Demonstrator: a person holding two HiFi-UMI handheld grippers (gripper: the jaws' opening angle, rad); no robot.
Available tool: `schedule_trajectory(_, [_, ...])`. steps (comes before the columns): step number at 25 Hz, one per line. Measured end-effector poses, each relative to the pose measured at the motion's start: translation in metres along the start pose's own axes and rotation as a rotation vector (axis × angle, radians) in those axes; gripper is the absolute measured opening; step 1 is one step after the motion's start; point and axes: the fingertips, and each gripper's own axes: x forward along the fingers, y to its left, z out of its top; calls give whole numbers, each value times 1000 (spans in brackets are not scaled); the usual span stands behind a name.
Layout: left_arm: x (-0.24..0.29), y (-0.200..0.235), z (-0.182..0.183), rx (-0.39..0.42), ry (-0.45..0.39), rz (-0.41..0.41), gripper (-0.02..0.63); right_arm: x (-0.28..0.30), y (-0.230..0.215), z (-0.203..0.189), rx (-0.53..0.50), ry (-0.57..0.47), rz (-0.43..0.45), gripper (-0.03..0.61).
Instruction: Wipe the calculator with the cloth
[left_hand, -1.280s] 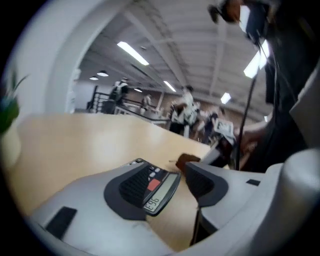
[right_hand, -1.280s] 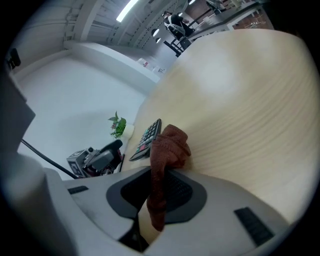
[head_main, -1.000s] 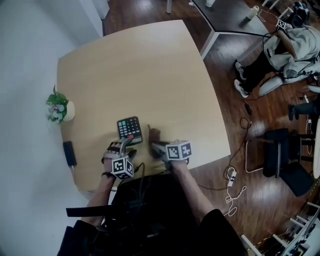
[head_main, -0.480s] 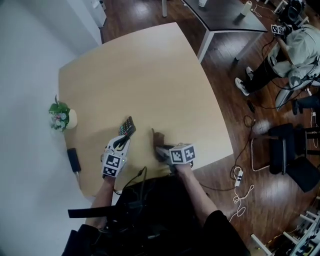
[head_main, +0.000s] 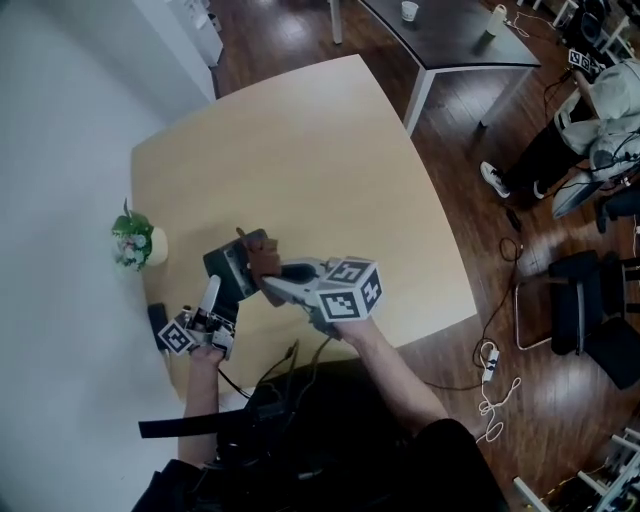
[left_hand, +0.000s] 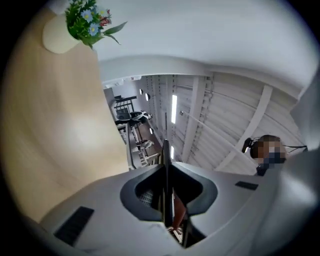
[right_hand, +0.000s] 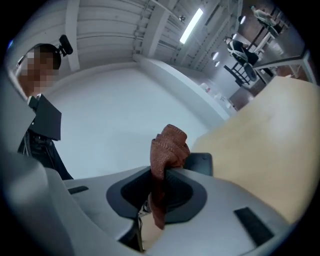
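left gripper (left_hand: 167, 170): fingers have just been closing, now clamped on the thin, flat black calculator (head_main: 228, 272), edge-on, above the pale wood tabletop (head_main: 320, 170) | right gripper (right_hand: 165, 175): fingers pinch the bunched, rust-brown knitted cloth (right_hand: 169, 142), just beside the calculator

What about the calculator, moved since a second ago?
Yes. The calculator is off the table, tilted up in the left claw, whose jaws have just been closing on it, nearer the flower pot than before.
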Motion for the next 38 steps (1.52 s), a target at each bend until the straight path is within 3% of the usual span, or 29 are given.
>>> schedule_trajectory(2, [4,-15,-2,2,-4,-59,43,22,19,17,-36,31,46,67])
schedule_trajectory(5, [8,-32,-3,3,-29,-125,46,36,18,19,-79,98,24,68])
schedule_trajectory(10, [3,-46,-4,-17,-51,-173,54,15,-10,19,-79,113,-84,69])
schedule_trajectory(16, [-7,-40,0,-12,-73,-163,48,-20,-49,21,-92,101,-245,66])
schedule_trajectory(18, [-8,-41,1,-7,-75,-172,46,-22,-35,34,-107,76,-219,66])
schedule_trajectory(21, [-4,-42,-3,14,-51,-177,46,-6,14,49,-152,66,-88,66])
schedule_trajectory(24, [2,-49,-9,33,-28,-190,47,17,41,42,-200,119,-13,67])
schedule_trajectory(28, [3,-60,-10,50,-24,-232,52,20,15,33,-232,159,-109,67])
schedule_trajectory(35, [-7,-53,-5,25,-44,-223,52,-19,-47,33,-173,138,-282,67])
schedule_trajectory(38, [-11,-50,-1,3,-71,-228,46,-37,-52,38,-162,103,-316,66])
